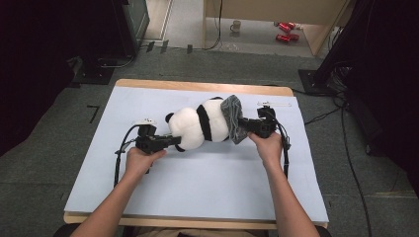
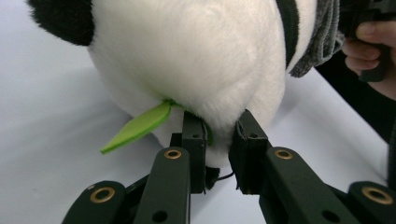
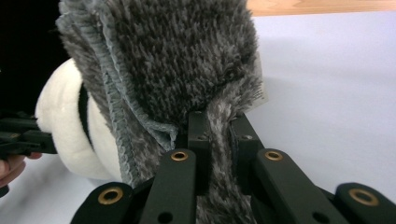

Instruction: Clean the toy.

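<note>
Pale tabletop point(image 1: 197, 173): L hand-held gripper point(image 2: 219, 135) pinches plush panda point(image 1: 200, 126) (fluffy); R hand-held gripper point(image 3: 219, 128) clamps shaggy grey cloth point(image 3: 177, 60).

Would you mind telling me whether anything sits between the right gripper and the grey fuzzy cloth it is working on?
Nothing visible does: the right gripper is already shut on a fold of the grey fuzzy cloth, which drapes over the plush panda.

We see a plush panda point(image 1: 200, 127) of soft white and black pile, a shaggy grey fleece cloth point(image 3: 187, 60) with a ribbed hem, a matt green felt leaf point(image 2: 137, 127), matt black plastic jaws with brass rivets, and a smooth pale table point(image 1: 197, 177) edged in wood.
</note>
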`<state>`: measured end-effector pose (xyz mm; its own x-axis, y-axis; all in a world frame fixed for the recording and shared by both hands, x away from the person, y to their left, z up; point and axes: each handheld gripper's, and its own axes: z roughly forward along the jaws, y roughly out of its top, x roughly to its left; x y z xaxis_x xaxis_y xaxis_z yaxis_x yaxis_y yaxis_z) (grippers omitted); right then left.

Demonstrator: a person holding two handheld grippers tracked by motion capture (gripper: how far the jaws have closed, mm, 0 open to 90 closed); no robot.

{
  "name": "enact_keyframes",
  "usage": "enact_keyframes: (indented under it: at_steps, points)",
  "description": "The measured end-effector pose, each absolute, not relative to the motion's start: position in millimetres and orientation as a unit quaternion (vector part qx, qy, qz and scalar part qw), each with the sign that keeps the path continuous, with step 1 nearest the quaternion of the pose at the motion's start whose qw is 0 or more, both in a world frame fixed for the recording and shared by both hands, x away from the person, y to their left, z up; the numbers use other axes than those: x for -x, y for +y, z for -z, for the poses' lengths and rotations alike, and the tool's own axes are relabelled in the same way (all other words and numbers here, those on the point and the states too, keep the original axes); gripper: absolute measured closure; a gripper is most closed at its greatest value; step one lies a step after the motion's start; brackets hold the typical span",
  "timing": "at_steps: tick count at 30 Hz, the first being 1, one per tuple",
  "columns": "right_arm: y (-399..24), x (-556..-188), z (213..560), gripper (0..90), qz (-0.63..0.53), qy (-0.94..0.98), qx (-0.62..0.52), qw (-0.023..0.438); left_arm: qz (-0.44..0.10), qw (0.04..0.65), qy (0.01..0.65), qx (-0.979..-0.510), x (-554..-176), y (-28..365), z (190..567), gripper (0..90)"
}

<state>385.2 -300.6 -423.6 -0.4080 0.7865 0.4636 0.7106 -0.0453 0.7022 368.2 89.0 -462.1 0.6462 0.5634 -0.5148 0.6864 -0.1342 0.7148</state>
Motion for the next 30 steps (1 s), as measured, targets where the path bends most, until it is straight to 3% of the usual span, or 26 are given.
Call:
enact_keyframes:
  at_steps: [5,18,26,30]
  points:
    - [-302,-380,414,82.9,-0.491,0.693,-0.527,0.027,0.111,0.522,0.393,-0.749,-369,97,451,78.7]
    - [-270,-369,389,82.4,-0.489,0.726,-0.481,0.057,0.044,0.484,0.417,-0.768,-371,103,456,75.4]
    - [-271,-380,406,82.0,-0.477,0.714,-0.505,0.087,-0.018,0.489,0.388,-0.781,-365,105,456,54.4]
    - [-271,-384,407,81.1,-0.481,0.71,-0.506,0.089,-0.021,0.503,0.376,-0.778,-361,107,457,44.0]
